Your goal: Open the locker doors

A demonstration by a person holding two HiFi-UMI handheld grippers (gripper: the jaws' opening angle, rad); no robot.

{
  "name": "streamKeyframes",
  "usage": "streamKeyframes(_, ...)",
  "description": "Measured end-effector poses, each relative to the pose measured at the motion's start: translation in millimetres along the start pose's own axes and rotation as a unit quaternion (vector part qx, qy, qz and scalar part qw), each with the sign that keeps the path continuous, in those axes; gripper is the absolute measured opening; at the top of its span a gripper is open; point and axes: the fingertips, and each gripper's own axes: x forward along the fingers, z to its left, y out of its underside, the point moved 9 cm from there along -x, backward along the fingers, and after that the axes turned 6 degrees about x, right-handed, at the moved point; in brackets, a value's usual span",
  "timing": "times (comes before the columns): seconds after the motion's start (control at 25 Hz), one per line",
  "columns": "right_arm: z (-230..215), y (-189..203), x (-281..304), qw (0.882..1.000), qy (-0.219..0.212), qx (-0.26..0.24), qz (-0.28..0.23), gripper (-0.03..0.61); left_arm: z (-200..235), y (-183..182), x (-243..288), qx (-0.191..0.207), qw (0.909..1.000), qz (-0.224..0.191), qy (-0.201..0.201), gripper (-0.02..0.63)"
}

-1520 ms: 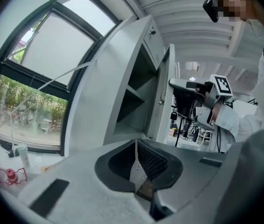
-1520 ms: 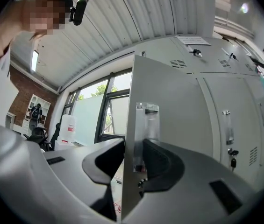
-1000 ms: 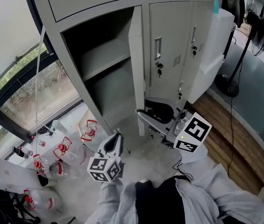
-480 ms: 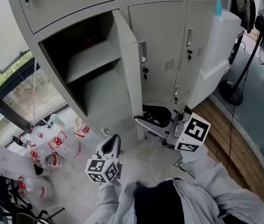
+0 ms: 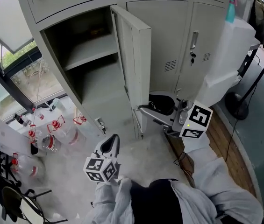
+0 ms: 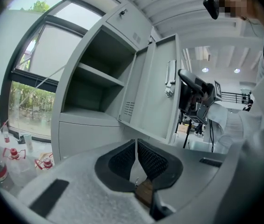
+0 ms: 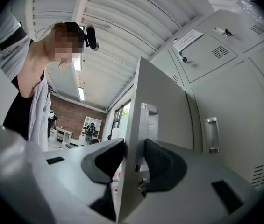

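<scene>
The grey locker door (image 5: 135,55) stands swung out from its open compartment (image 5: 87,73), which has one shelf and looks empty. My right gripper (image 5: 144,110) is shut on the door's free edge low down, one pad on each face of the panel (image 7: 155,125), as the right gripper view (image 7: 134,161) shows. My left gripper (image 5: 111,143) hangs low in front of the locker, apart from it. Its pads (image 6: 146,158) meet with nothing between them. The open door (image 6: 157,87) and the right gripper (image 6: 195,90) also appear in the left gripper view.
Closed locker doors (image 5: 171,41) with handles and keys continue to the right. A white appliance (image 5: 227,55) and a stand's base (image 5: 237,105) sit beyond them. Several red-capped water bottles (image 5: 52,136) lie on the floor under the window at left.
The door has swung further open toward the right with my right gripper on its edge. The left gripper has drifted a little, still shut and empty.
</scene>
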Motion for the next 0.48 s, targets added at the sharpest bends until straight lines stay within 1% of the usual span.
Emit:
streamKeyframes(0.16,-13.8,-4.1,-17.3,1.000,-0.020,-0.006,0.008,0.132,-22.7,5.3,-2.7,0.000,0.9999,-0.001,-0.016,0.018)
streamKeyframes(0.48,-34.9,-9.0,-35.8,0.998,-0.055,-0.008,0.011,0.135,-46.9,11.0,-24.9,-0.002,0.9974,-0.014,-0.070,0.018)
